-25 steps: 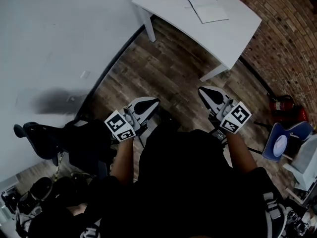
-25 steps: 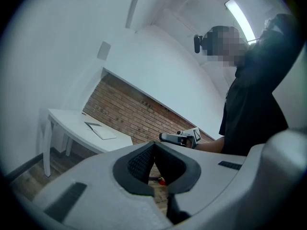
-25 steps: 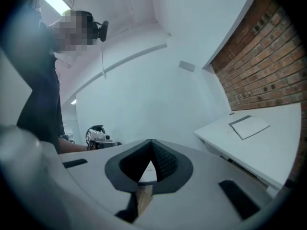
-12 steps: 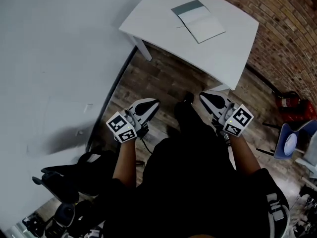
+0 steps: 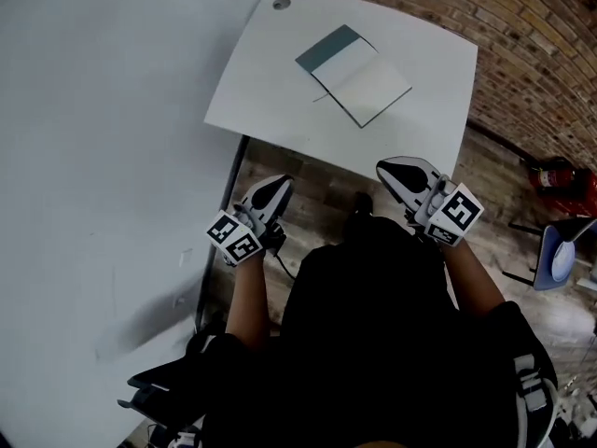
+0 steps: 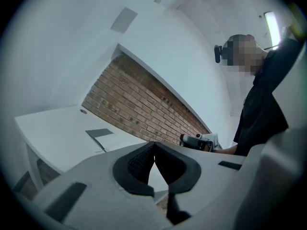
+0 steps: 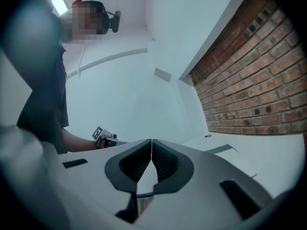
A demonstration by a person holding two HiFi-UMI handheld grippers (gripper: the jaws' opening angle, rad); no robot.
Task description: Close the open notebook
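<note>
The open, white-paged notebook with a grey-green cover (image 5: 354, 75) is seen lying flat near the middle of the white rectangular table (image 5: 424, 110). The left gripper (image 5: 272, 190) and right gripper (image 5: 399, 174) are held by its near edge, jaws pressed together, empty.

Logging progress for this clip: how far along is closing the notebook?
Done: nothing; the notebook lies open on the table. In hand: left gripper and right gripper, jaws shut and empty, are near the table's front edge, apart from the notebook. Remaining: reach it and fold it closed.
</note>
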